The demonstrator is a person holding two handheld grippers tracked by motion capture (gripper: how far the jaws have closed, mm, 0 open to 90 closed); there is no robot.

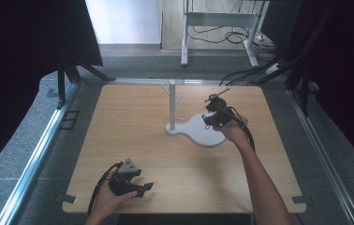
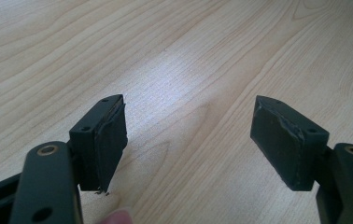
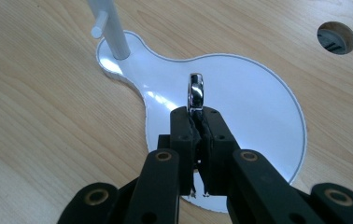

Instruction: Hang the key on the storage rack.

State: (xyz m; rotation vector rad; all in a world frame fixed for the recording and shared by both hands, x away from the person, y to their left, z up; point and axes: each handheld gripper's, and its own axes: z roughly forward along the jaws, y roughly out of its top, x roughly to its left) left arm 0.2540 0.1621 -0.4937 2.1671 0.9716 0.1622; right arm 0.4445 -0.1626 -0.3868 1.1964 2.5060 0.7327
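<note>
high view, left gripper (image 1: 135, 183): black, angular body with a grey three-cornered plate on top, held low over the near edge of the desk (image 1: 133, 122), its jaws standing apart with bare wood between them.
high view, right gripper (image 1: 214, 114): black, cable trailing back along the forearm, held over the round end of the white stand base (image 1: 198, 132).
high view, stand: a flat, glossy white base shaped like a keyhole, small lobe and large lobe; a slim white post (image 1: 172, 105) with short side pegs rises from the small lobe, off to the side of the right jaws.
high view, desk: pale wood-grain top, matte, square with rounded corners.
left gripper view, jaws: wide apart, nothing between them; each pad is a black block faced with rough, frayed tape; light streaked wood grain lies ahead of and beneath them.
left gripper view, fingertip (image 2: 117, 216): shows at the bottom edge, just behind the jaws.
right gripper view, jaws: pressed together on a ring (image 3: 196, 92), which stands upright on edge and sticks out past the tips.
right gripper view, ring: polished silver metal, smooth rounded band, bright reflections.
right gripper view, base: shiny white surface directly under the jaws and ring; the post stands ahead and to the left of the tips.
right gripper view, desk hole (image 3: 336, 38): round cable cut-out ahead and far right of the jaws.
</note>
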